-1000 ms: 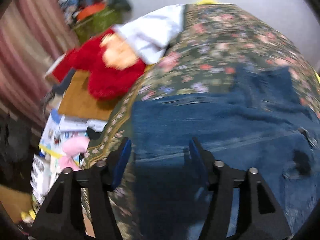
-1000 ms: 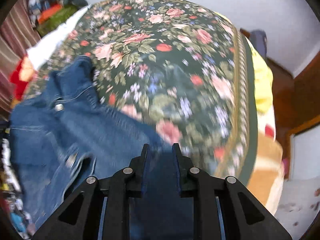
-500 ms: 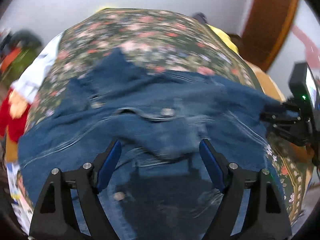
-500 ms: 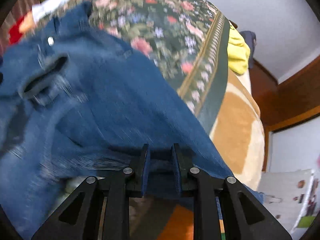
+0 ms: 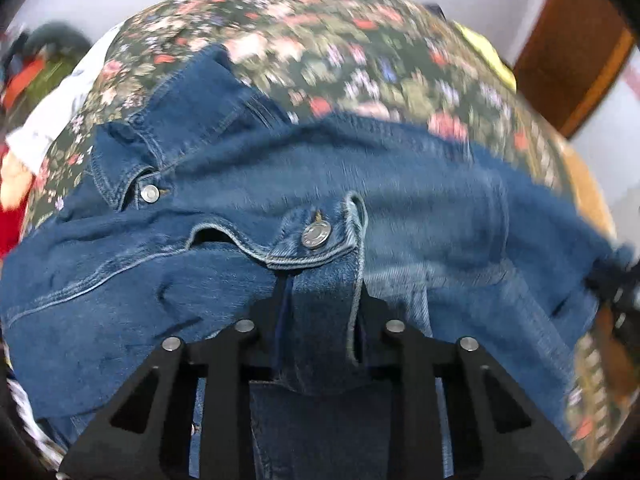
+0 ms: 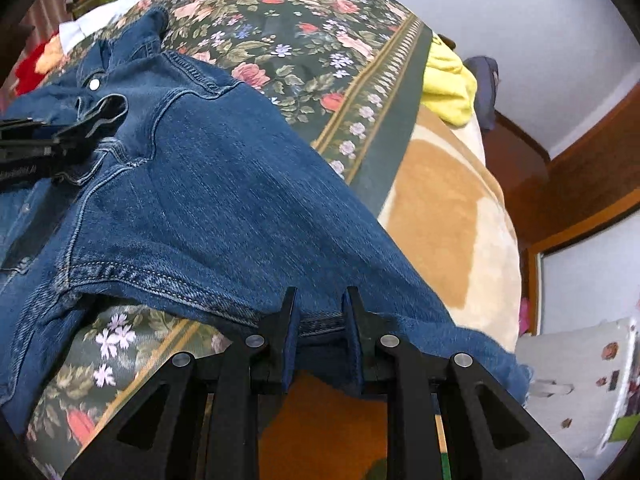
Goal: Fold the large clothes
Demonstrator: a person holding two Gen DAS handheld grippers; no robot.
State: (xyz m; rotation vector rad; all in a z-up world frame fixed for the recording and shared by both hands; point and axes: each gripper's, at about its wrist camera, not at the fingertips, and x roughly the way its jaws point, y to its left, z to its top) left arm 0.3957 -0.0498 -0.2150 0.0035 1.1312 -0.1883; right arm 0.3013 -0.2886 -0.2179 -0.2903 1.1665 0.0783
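left tool (image 5: pixel 320 316) newly clamped on jacket (image 5: pixel 400 184)

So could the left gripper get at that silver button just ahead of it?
Probably not right away: the left gripper has just closed on the denim jacket below the silver button. Nothing covers the button, but it would have to let go first.
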